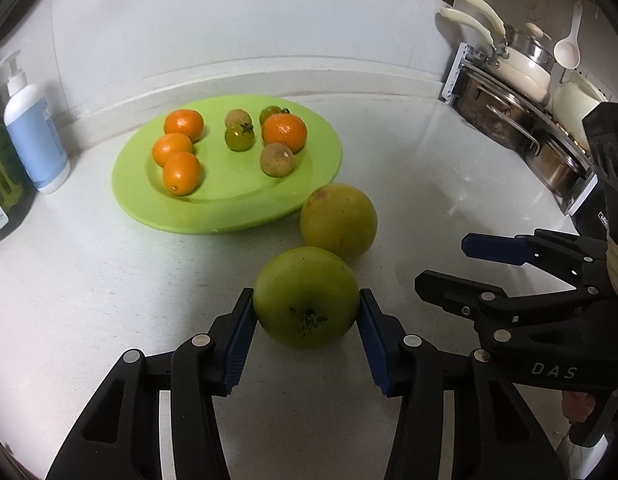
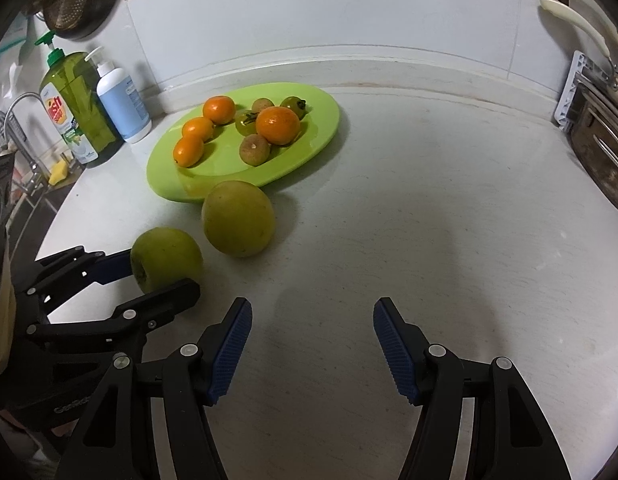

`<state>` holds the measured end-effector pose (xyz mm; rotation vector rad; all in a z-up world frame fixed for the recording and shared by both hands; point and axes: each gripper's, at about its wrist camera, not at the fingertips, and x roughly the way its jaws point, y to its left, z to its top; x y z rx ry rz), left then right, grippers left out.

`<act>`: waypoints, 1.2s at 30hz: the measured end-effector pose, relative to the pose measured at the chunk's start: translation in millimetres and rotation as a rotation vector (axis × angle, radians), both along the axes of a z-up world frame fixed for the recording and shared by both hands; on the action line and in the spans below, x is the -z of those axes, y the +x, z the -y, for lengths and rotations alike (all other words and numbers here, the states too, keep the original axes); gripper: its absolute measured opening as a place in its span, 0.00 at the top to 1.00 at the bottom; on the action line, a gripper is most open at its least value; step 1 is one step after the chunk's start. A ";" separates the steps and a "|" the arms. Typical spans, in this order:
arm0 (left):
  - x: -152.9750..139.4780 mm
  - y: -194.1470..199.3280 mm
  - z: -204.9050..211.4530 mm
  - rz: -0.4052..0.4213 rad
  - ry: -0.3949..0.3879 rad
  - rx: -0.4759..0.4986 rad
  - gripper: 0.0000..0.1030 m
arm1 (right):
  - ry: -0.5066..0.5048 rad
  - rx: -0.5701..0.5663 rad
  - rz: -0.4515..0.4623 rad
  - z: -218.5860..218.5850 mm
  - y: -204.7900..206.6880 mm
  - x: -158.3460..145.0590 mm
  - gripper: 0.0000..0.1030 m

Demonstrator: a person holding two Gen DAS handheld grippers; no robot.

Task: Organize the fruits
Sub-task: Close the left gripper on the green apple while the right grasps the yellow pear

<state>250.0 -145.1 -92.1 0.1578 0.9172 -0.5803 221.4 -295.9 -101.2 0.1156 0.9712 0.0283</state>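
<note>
Your left claw (image 1: 307,312) is clamping the green apple (image 1: 305,298), both blue pads (image 1: 240,340) pressing on its sides, with the apple sitting low over the white bench (image 1: 109,280); whether it is touching the bench, you cannot tell. Just ahead of that claw, the larger yellow-green fruit (image 1: 338,221) is resting on the bench, touching or nearly touching the apple. Further ahead and to the left, the green plate (image 1: 229,212) is carrying four oranges (image 1: 181,173), two small green tomatoes (image 1: 239,137) and two brownish round fruits (image 1: 277,159). Your right claw (image 2: 312,344) is hanging apart over bare bench, gripping nothing, with the apple off to its left.
</note>
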 end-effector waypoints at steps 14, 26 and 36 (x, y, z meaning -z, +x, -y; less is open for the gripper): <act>-10.3 18.4 -36.1 0.028 0.035 -0.106 0.52 | 0.004 -0.081 0.043 -33.5 30.4 -3.0 0.38; -9.0 35.0 -45.5 0.033 0.043 -0.138 0.52 | 0.009 -0.073 0.015 -46.2 58.7 6.5 0.45; -6.5 38.7 -46.1 0.024 0.042 -0.130 0.52 | 0.007 -0.057 0.005 -47.4 61.5 9.3 0.51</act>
